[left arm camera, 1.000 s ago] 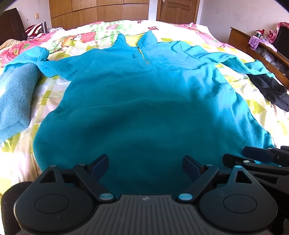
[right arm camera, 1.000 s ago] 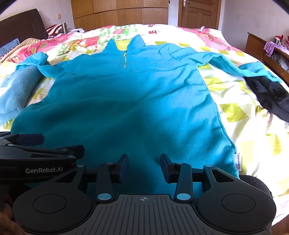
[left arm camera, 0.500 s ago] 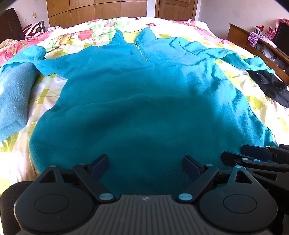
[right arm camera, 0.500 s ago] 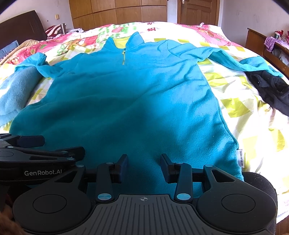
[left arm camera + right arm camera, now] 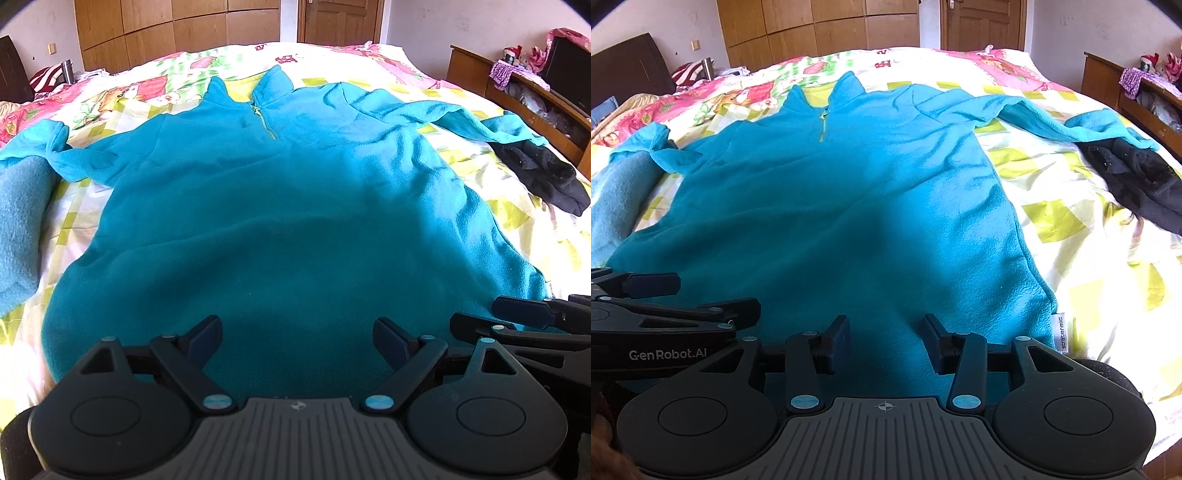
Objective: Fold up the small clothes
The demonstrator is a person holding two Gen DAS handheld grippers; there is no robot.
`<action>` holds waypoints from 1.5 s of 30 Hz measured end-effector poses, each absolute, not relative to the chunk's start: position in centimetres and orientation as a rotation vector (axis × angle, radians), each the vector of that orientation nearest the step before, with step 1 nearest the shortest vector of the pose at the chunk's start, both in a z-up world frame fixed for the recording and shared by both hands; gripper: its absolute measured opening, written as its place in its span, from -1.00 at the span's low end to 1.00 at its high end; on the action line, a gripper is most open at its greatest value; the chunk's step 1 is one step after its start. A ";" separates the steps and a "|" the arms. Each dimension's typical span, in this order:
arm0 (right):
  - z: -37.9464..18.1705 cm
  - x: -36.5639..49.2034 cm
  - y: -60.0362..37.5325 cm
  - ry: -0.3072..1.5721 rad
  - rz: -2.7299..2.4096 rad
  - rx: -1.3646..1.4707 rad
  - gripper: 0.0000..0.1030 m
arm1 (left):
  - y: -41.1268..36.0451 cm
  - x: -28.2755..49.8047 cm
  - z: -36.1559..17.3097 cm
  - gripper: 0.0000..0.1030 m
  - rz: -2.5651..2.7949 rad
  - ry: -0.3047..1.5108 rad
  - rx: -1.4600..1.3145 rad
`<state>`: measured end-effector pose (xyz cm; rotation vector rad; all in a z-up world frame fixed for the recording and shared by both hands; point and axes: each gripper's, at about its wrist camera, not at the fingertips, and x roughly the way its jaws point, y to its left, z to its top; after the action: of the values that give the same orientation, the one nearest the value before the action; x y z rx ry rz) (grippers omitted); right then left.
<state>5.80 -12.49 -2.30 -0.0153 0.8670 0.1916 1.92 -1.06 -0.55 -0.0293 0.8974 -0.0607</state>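
Near hem, where I stand: both my grippers hover over the near edge of the fleece (image 5: 280, 206), side by side, nothing pinched.
Fleece: teal, spread flat front-up on the bed (image 5: 1067, 218), collar far, hem near, sleeves flung out left and right.
Right gripper (image 5: 885, 341): jaws have just been opening a little wider; only hem cloth lies below the gap, the pads press on nothing.
Left gripper (image 5: 297, 341): jaws wide apart, fleece beneath them, not gripped.
Just changed: in both views the fleece now sits a bit farther from me than a second ago, with more of the hem and the near right corner showing.
Meaning for task: I judge no fold is begun; with the jaws spread over the hem, I am set to take hold of it.
Side tag (image 5: 1061, 332): white, at the near right hem corner; it seems to read "stratermic".
Gripper writing (image 5: 668, 354): "GenRobot.AI" on my left gripper's side, seen from the right wrist.
Other cloth: a black garment (image 5: 546, 181) touches the right cuff; a blue towel (image 5: 18, 221) lies at the far left.
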 end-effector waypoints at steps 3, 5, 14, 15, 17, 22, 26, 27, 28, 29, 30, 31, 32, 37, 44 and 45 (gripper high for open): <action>-2.3 5.8 -12.5 0.863 0.194 -0.018 -0.16 | -1.1 2.0 -0.7 0.94 -0.054 0.895 -0.024; -2.3 5.7 -12.4 0.867 0.196 -0.022 -0.16 | -1.1 1.9 -0.9 0.94 -0.052 0.900 -0.018; -2.3 5.8 -12.8 0.888 0.194 -0.015 -0.16 | -1.4 2.3 -1.1 0.94 -0.088 0.917 -0.023; -2.2 5.8 -12.9 0.884 0.193 -0.013 -0.16 | -1.4 2.3 -0.9 0.94 -0.089 0.912 -0.024; -1.9 6.0 -13.0 0.873 0.191 -0.010 -0.16 | -1.6 2.7 -0.6 0.94 -0.093 0.899 -0.018; -1.5 7.7 -14.1 0.850 0.166 0.011 -0.16 | -2.6 4.7 -0.3 0.94 -0.113 0.886 0.013; -2.2 9.4 -15.2 0.869 0.136 0.043 -0.16 | -3.8 6.2 -1.1 0.94 -0.145 0.916 0.048; -2.4 9.8 -15.4 0.873 0.135 0.051 -0.16 | -4.1 6.6 -1.5 0.94 -0.152 0.931 0.055; -2.7 10.1 -15.5 0.879 0.132 0.055 -0.16 | -4.3 6.9 -1.8 0.94 -0.158 0.941 0.058; -2.9 10.4 -15.6 0.886 0.127 0.054 -0.16 | -4.4 7.2 -2.1 0.94 -0.164 0.945 0.059; -3.0 10.7 -15.6 0.891 0.126 0.054 -0.16 | -4.5 7.3 -2.2 0.94 -0.166 0.944 0.056; -3.1 10.8 -15.7 0.892 0.129 0.056 -0.16 | -4.4 7.4 -2.3 0.94 -0.168 0.941 0.051; -3.2 10.9 -15.8 0.888 0.130 0.055 -0.16 | -4.4 7.6 -2.2 0.94 -0.170 0.939 0.045; -3.0 11.8 -16.8 0.884 0.106 0.064 -0.16 | -3.8 8.7 -1.4 0.94 -0.171 0.908 0.040; -2.3 14.6 -18.2 0.832 0.065 0.059 -0.16 | -3.5 11.5 -0.1 0.94 -0.167 0.856 0.017; -2.2 15.3 -18.7 0.826 0.061 0.083 -0.16 | -4.0 12.0 0.1 0.94 -0.176 0.847 0.023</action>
<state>15.31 -18.70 -2.19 0.0826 0.8260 0.0609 12.00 -4.04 0.08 0.0228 0.8466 -0.1760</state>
